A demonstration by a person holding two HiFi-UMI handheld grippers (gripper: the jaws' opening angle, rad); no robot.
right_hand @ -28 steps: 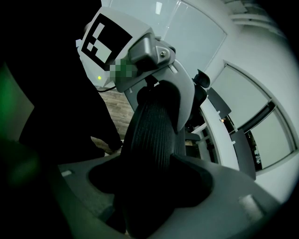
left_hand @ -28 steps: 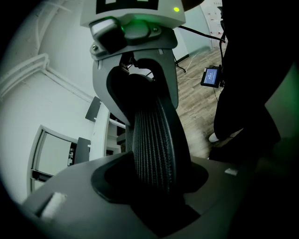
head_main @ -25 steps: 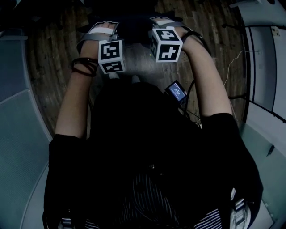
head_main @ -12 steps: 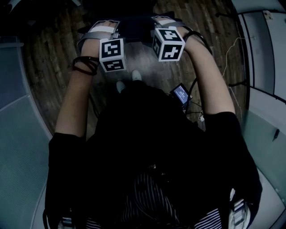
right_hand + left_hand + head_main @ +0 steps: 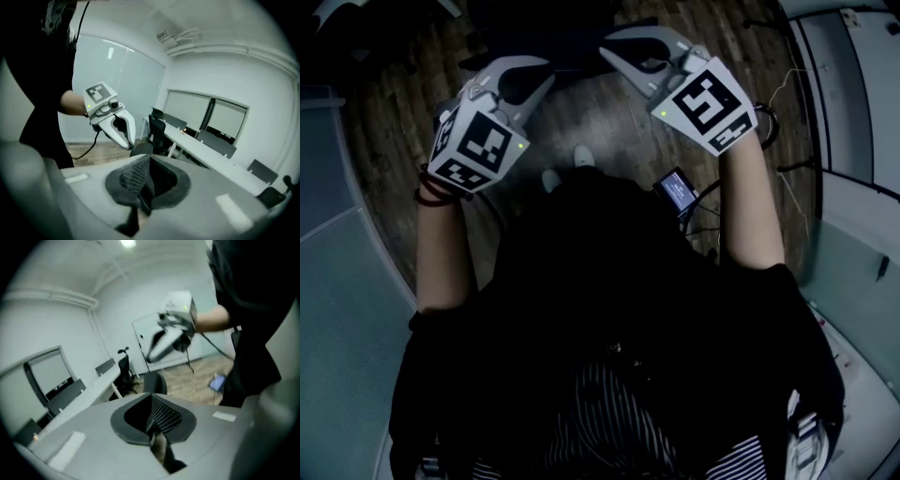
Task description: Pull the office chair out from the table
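Note:
A dark office chair [image 5: 567,42] lies at the top of the head view, beyond both grippers and touched by neither. My left gripper [image 5: 546,82] is raised at the left, its jaws closing, and the left gripper view shows the pads [image 5: 161,416] together with nothing between them. To the right my right gripper [image 5: 606,52] is raised and shut on nothing, its pads [image 5: 133,180] meeting. Each gripper view shows the other gripper in the air: the right gripper [image 5: 151,356] and the left gripper [image 5: 128,144]. A dark chair back [image 5: 139,149] stands low behind.
A long white table [image 5: 220,161] with black chairs [image 5: 157,127] runs along the windows. A small lit device [image 5: 675,190] hangs on a cable at my waist. White desks [image 5: 853,141] edge the right side, a glass wall [image 5: 337,281] the left. The floor [image 5: 403,141] is wood.
Both grippers have risen and rolled outward, so their marker cubes now face sideways. Their jaws, earlier hidden behind the cubes, now show drawn together.

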